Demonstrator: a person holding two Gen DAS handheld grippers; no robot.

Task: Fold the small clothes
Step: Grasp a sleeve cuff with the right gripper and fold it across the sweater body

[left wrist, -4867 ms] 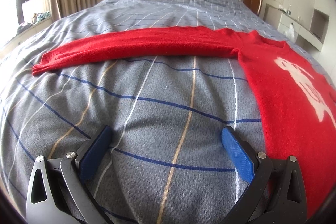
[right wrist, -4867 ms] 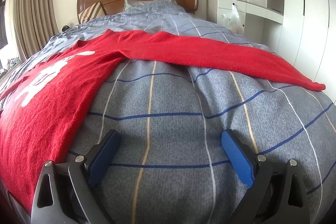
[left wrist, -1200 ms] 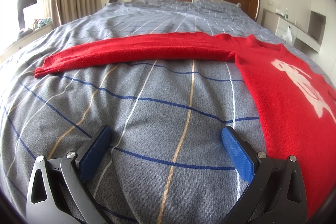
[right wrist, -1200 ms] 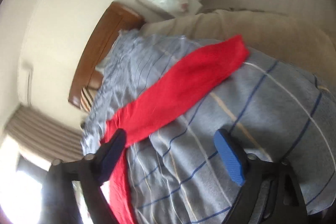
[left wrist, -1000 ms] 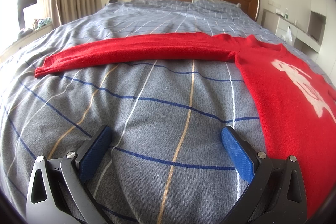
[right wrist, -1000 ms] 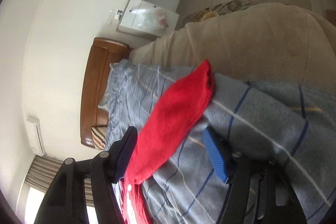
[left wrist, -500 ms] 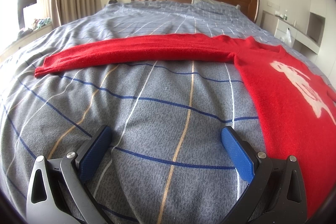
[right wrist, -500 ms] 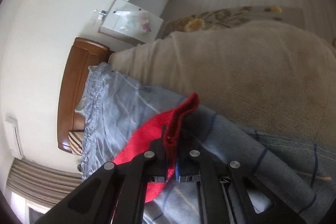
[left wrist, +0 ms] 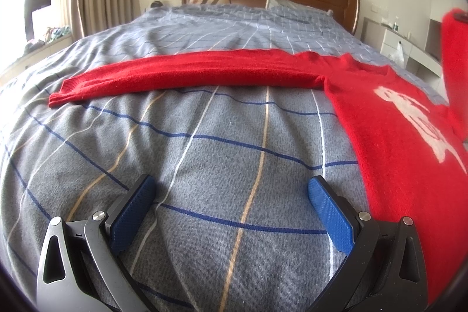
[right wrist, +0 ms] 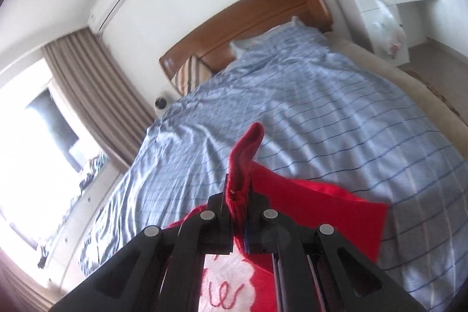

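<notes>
Moved: right gripper (right wrist: 238,205) has carried the sweater's right sleeve cuff (right wrist: 245,154) up off the bedspread and over the sweater body.
Right jaws: clamped on that cuff.
Left gripper (left wrist: 231,195): jaws wide apart, nothing between them, just above the checked bedspread (left wrist: 204,154).
Red sweater (left wrist: 403,142): flat on the bedspread, left sleeve (left wrist: 187,75) stretched sideways.

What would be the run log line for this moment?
right claw: shut on sweater sleeve, lifted | left claw: open, empty | other sleeve: flat on bed
</notes>
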